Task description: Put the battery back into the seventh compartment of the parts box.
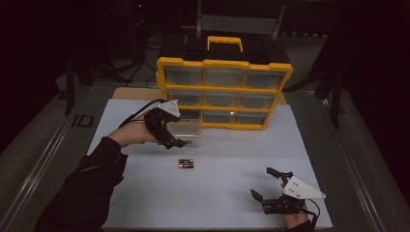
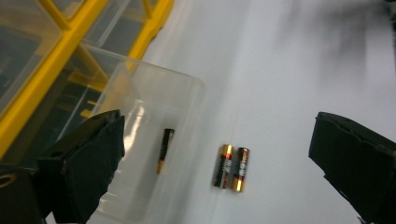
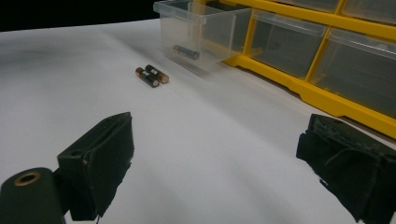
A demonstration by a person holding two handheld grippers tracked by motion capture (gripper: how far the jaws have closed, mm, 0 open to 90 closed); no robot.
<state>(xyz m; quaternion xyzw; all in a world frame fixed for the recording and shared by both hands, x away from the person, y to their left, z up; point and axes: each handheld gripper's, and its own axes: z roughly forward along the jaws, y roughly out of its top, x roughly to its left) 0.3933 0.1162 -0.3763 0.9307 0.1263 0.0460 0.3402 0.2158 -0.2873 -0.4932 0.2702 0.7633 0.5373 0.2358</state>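
Two batteries [image 1: 185,164] lie side by side on the white mat, also seen in the left gripper view [image 2: 231,168] and the right gripper view [image 3: 152,74]. A third battery [image 2: 164,149] [image 3: 186,51] lies inside a clear plastic drawer [image 1: 189,128] [image 2: 196,86] [image 3: 219,32] that stands on the mat in front of the organizer. My left gripper [image 1: 175,140] [image 2: 217,130] hovers open above the drawer's near edge and the two batteries, holding nothing. My right gripper [image 1: 261,181] [image 3: 217,126] rests open near the mat's front right, with nothing between its jaws.
A yellow organizer [image 1: 225,92] [image 3: 327,93] with clear drawers stands upright at the back of the white mat [image 1: 227,193]. One slot at its lower left is without its drawer. Dark floor and rails surround the table.
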